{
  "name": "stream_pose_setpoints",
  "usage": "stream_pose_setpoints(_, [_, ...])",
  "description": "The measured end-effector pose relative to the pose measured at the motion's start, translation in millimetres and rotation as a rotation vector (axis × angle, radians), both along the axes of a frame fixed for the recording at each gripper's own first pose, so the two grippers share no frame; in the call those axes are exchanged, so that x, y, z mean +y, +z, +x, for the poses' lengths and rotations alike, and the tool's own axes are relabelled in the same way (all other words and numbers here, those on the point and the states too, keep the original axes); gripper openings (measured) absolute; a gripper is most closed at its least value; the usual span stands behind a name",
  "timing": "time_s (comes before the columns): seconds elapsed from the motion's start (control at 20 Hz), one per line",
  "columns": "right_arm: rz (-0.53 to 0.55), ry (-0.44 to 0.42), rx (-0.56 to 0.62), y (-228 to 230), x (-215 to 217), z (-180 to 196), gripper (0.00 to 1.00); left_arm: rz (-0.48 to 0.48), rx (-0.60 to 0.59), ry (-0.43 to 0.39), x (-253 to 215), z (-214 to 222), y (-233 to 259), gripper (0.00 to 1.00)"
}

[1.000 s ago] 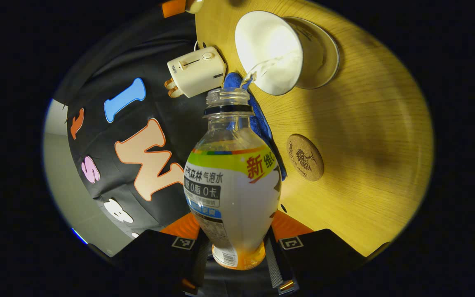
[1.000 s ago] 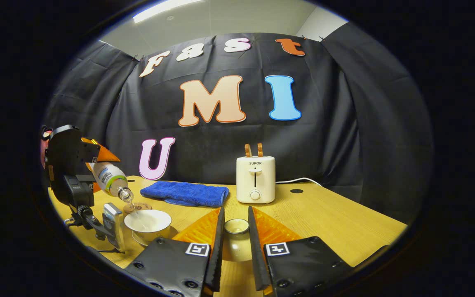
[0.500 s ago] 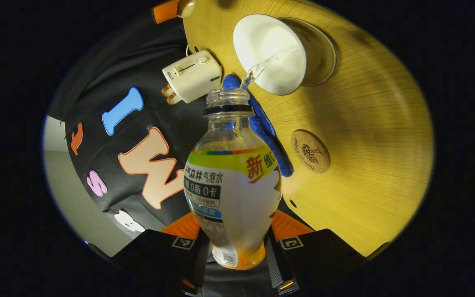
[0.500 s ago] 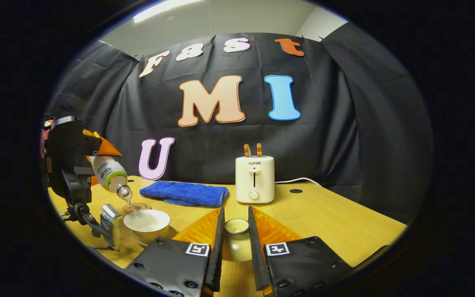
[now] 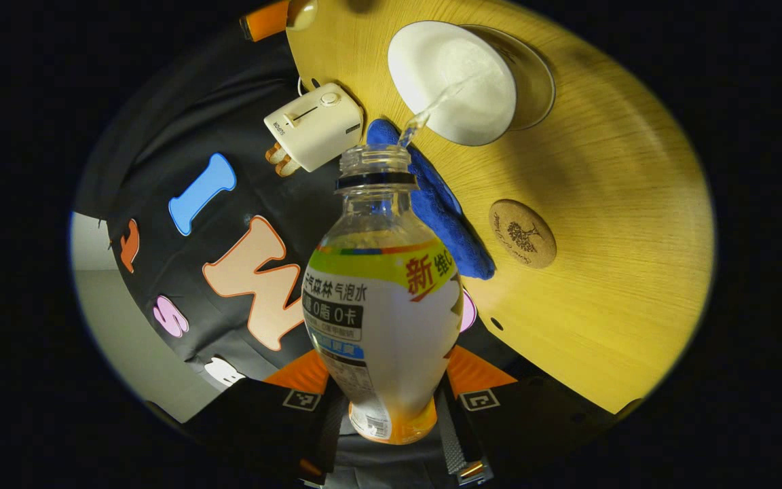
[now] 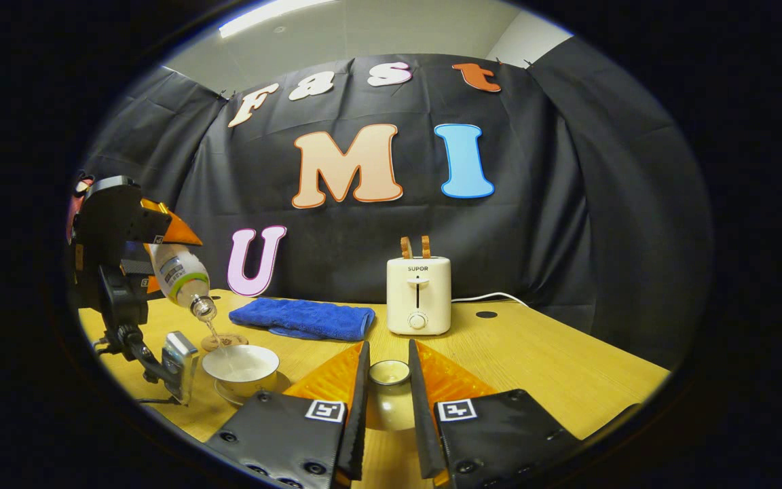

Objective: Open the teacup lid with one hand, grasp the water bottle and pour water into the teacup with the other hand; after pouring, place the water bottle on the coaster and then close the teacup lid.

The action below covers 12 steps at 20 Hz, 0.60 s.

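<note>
My left gripper [image 5: 391,401] is shut on the water bottle [image 5: 383,299], which is tilted mouth-down. A thin stream of water runs from its mouth into the white teacup [image 5: 455,81] on its saucer. In the right gripper view the same bottle [image 6: 177,278] pours into the teacup [image 6: 240,367] at the left, held by the left gripper [image 6: 160,238]. My right gripper [image 6: 388,387] is shut on the teacup lid [image 6: 388,397], held above the table by its knob. The round cork coaster [image 5: 522,233] lies bare beside the cup; it is also visible as the coaster [image 6: 225,341].
A blue folded towel [image 6: 303,318] lies at the back of the wooden table [image 6: 540,360]. A cream toaster [image 6: 419,293] with toast in it stands to the towel's right, its cord trailing right. A small device [image 6: 179,363] on a stand hangs below the left gripper.
The left gripper has risen a little and tipped the bottle steeper; the stream falls farther to the cup. The right gripper and lid have stayed still.
</note>
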State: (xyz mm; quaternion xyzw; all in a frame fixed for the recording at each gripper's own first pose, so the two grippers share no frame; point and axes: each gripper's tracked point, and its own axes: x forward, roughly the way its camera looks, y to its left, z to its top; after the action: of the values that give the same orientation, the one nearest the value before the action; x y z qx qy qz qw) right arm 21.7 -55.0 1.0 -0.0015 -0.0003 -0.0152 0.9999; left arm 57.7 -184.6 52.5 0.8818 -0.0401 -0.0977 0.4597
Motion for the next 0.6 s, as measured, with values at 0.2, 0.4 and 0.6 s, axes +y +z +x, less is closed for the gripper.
stream_pose_setpoints(0.2, [0.000, 0.000, 0.001, -0.4, -0.2, -0.4, 0.35, 0.015, -0.005, -0.007, -5.1, 0.5, 2.5, 0.58])
stream_pose_setpoints(0.4, [-0.001, -0.001, 0.001, 0.3, -0.5, -0.8, 0.35, 0.033, -0.004, -0.004, -5.4, -0.2, 2.9, 0.59])
stream_pose_setpoints(0.6, [0.000, -0.002, 0.001, 0.6, -0.6, -0.5, 0.36, 0.034, -0.001, -0.014, -8.8, 0.3, 1.5, 0.59])
